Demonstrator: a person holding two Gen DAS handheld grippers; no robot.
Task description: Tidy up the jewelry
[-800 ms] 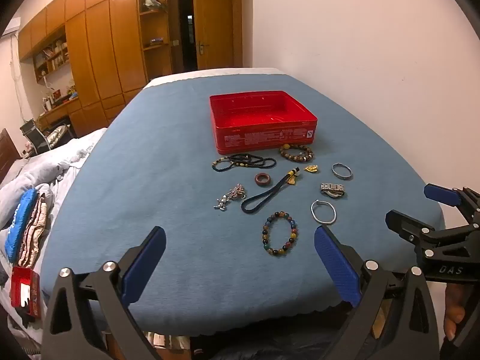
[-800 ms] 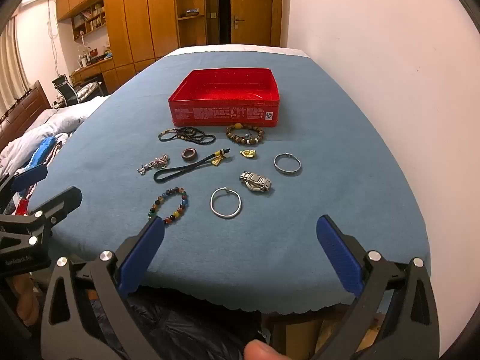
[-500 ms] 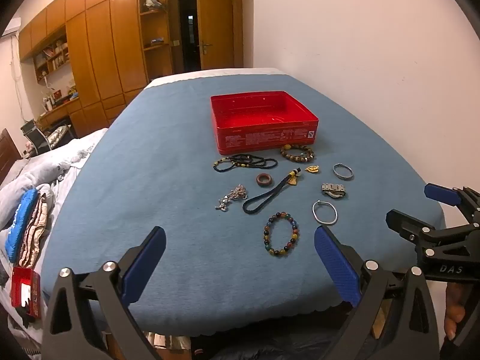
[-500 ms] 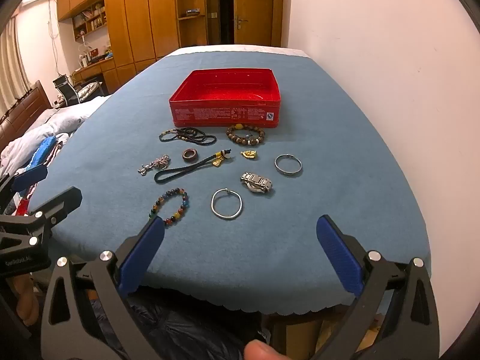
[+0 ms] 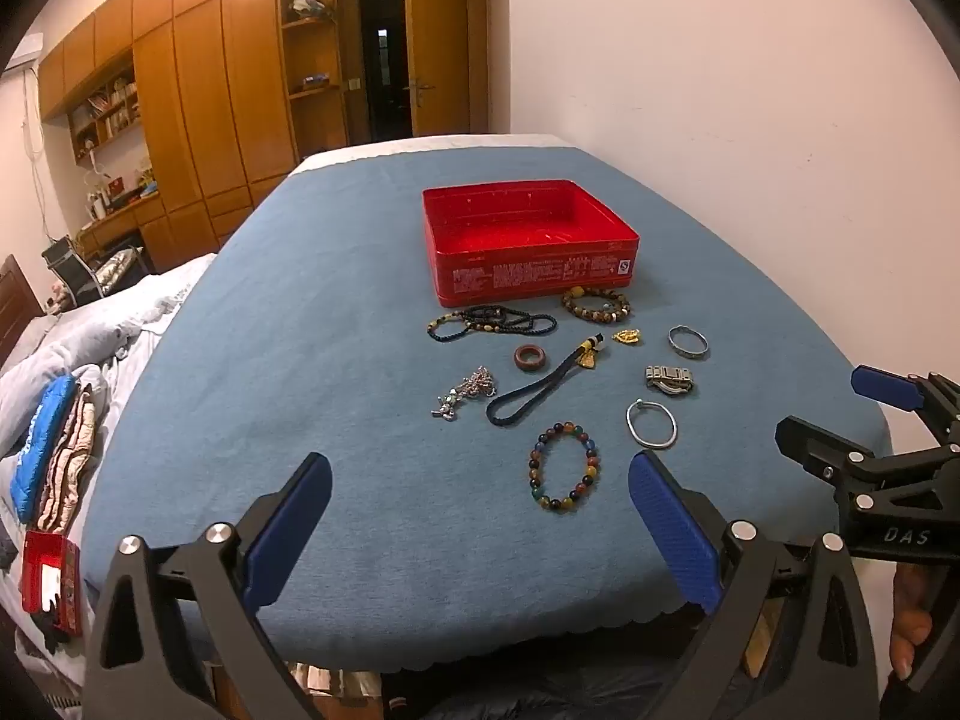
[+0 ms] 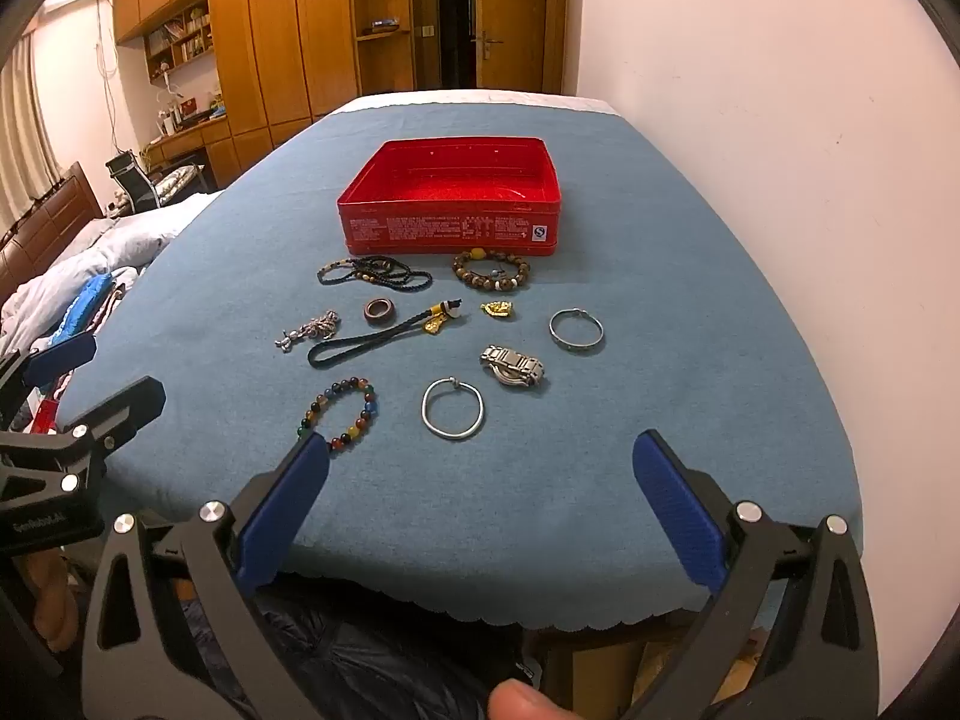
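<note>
**Both grippers wide apart at near edge, jewelry untouched on the cloth**

Left gripper point(image 5: 480, 504) and right gripper point(image 6: 480, 480): jaws spread wide, nothing between the pads, both hanging over the near edge of the table point(image 6: 690, 276), which is covered by a blue cloth. Right one sits beside the left, toward the wall-side edge.

Nearest the near edge: multicolour bead bracelet point(image 6: 339, 414), flat on the cloth, just ahead of the right gripper's left pad. Beside it, toward the wall side, a plain silver bangle point(image 6: 452, 408).

Next row back: metal watch point(image 6: 513, 365), black cord loop point(image 6: 372, 343) with a gold charm at its far end, silver chain point(image 6: 309, 328) heaped toward the open-room edge.

Further: brown ring point(image 6: 379, 311), small gold pendant point(image 6: 497, 309), flat silver bangle point(image 6: 576, 329) closest to the wall-side edge.

Last row, just in front of the tin: black beaded necklace point(image 6: 375, 271) and brown bead bracelet point(image 6: 491, 271), the bracelet nearly touching the tin wall.

Red tin point(image 6: 450, 228) stands open mid-table, nothing visible inside. All pieces lie apart from each other, none in the tin.
</note>
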